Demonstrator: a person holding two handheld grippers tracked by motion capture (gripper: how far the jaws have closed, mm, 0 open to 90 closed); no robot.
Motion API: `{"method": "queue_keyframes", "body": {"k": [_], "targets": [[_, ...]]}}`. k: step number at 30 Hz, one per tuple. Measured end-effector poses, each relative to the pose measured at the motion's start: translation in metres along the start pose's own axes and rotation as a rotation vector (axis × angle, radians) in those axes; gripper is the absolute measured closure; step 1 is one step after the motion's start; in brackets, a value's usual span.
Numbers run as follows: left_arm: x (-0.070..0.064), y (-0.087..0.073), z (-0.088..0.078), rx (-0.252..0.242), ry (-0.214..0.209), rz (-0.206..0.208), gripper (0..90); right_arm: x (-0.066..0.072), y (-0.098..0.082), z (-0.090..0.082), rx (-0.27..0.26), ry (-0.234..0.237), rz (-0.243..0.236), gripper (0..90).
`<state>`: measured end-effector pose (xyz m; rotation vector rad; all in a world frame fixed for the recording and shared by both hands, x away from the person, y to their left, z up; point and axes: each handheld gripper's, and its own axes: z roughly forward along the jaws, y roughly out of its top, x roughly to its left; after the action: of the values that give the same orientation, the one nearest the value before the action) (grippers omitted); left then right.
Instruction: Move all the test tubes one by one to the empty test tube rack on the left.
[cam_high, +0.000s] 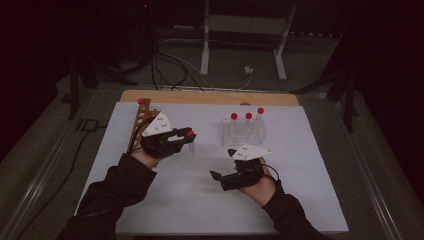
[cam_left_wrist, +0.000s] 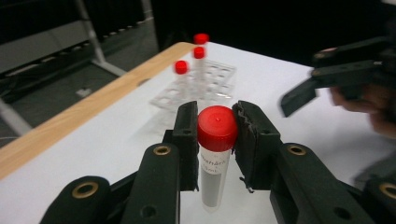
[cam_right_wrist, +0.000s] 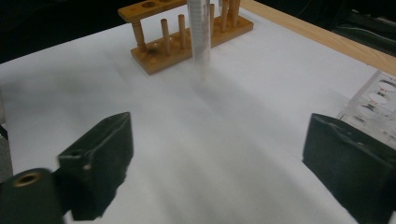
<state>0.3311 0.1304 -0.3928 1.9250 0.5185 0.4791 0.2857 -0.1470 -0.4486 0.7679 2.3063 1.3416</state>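
My left gripper (cam_high: 186, 134) is shut on the red cap of a clear tube (cam_left_wrist: 214, 179), which hangs upright above the white mat. In the left gripper view the two jaws press on the cap from both sides. The same tube (cam_right_wrist: 198, 32) hangs in front of the wooden rack (cam_right_wrist: 187, 37) in the right gripper view. My right gripper (cam_high: 224, 164) stands open near the mat's middle, just in front of the clear rack (cam_high: 243, 132), and nothing is between its fingers (cam_right_wrist: 100, 158). The clear rack holds three red-capped tubes (cam_high: 247, 116). One red-capped tube (cam_high: 141, 102) stands in the wooden rack (cam_high: 137, 125).
The white mat (cam_high: 200, 200) covers a wooden table (cam_high: 210, 97). Cables and a metal stand (cam_high: 205, 45) lie on the floor beyond the table's far edge. The clear rack's corner (cam_right_wrist: 373, 100) sits close to my right gripper's right jaw.
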Motion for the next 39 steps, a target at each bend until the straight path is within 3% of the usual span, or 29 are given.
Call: {"method": "queue_keyframes", "body": {"k": [6,22,35,39], "targets": [[0.016,0.003,-0.011,-0.013,0.049,-0.011,72.1,-0.001,0.0,-0.002,-0.011,0.026,0.01,1.1],[0.069,0.01,-0.037,-0.035,0.223,-0.069,72.1,-0.002,0.001,-0.006,-0.034,0.07,0.008,0.0],[0.101,0.001,-0.045,-0.032,0.347,-0.11,72.1,-0.001,0.001,-0.006,-0.034,0.081,-0.002,0.0],[0.112,-0.005,-0.045,-0.036,0.373,-0.14,72.1,0.0,0.001,-0.007,-0.036,0.086,-0.004,0.0]]}}
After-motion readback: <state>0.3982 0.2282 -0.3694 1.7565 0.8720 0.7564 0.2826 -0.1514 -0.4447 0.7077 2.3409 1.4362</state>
